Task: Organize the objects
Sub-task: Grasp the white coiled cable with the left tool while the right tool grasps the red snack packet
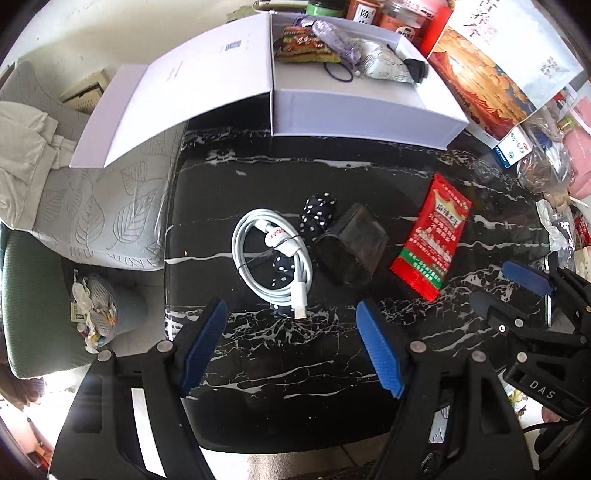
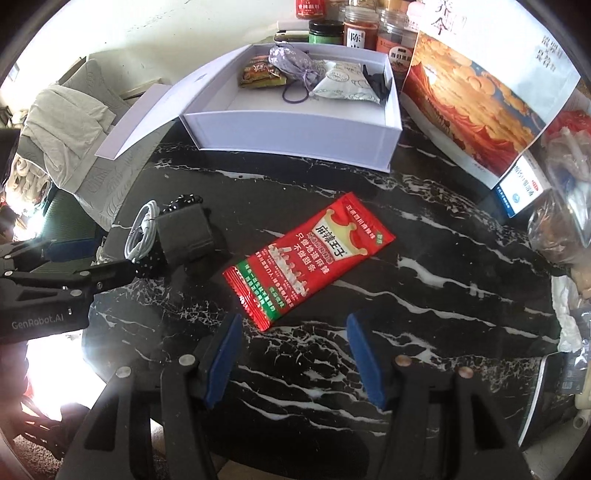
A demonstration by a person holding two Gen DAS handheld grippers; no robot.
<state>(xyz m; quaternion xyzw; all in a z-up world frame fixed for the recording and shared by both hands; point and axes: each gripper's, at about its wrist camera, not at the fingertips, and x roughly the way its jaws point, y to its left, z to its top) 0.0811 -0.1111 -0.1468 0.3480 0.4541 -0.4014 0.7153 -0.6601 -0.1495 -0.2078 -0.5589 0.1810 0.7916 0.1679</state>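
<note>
On the black marble table lie a coiled white cable, a black polka-dot scrunchie, a dark clear case and a red snack packet. My left gripper is open and empty, just short of the cable. My right gripper is open and empty, just short of the red packet. The open white box at the back holds a snack pack, a purple pouch, a hair tie, a white sachet and a black clip. The right gripper also shows in the left wrist view.
A large printed bag leans right of the box, with jars behind it. Plastic bags and clutter crowd the table's right edge. A sofa with grey leaf cover and a waste bin stand left of the table.
</note>
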